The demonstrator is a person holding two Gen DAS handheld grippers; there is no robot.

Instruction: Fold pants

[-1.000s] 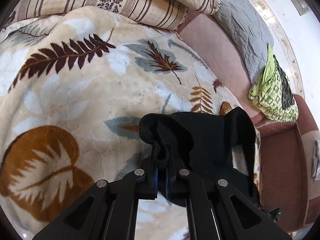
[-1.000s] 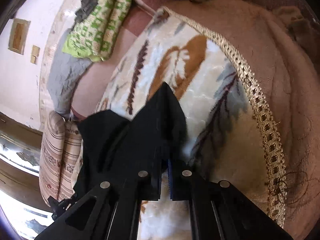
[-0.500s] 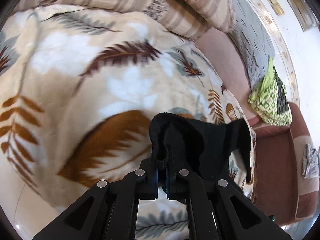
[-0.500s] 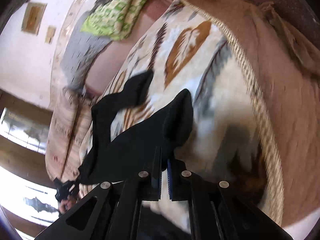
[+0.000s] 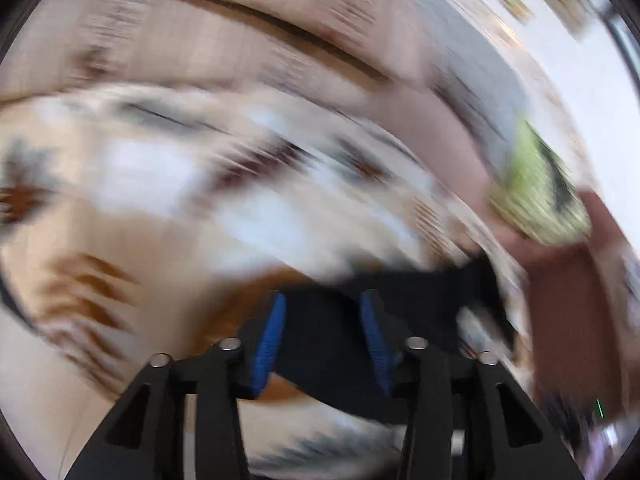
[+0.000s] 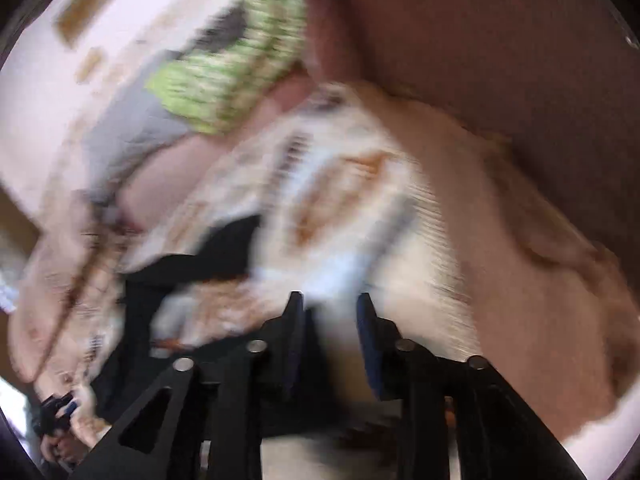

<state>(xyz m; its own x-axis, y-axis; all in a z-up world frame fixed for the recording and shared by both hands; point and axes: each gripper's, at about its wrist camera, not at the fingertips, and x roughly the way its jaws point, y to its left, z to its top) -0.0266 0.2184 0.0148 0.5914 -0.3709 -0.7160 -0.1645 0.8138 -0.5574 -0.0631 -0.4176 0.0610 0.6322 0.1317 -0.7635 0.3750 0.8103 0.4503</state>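
Note:
Both views are blurred by motion. The black pants lie on a cream blanket with a leaf print. My left gripper is open, its blue pads spread apart just above the black cloth and holding nothing. In the right wrist view the pants stretch away to the left on the blanket. My right gripper is open too, with the near edge of the dark cloth below its fingers and nothing held.
A green patterned cloth and a grey cushion lie on the pink sofa back; the cloth also shows in the right wrist view. A striped pillow sits behind the blanket. The left gripper shows at lower left.
Both grippers were shut on the black pants and lifting them; now both have opened and let go, and the pants lie on the blanket. Both cameras are moving fast.

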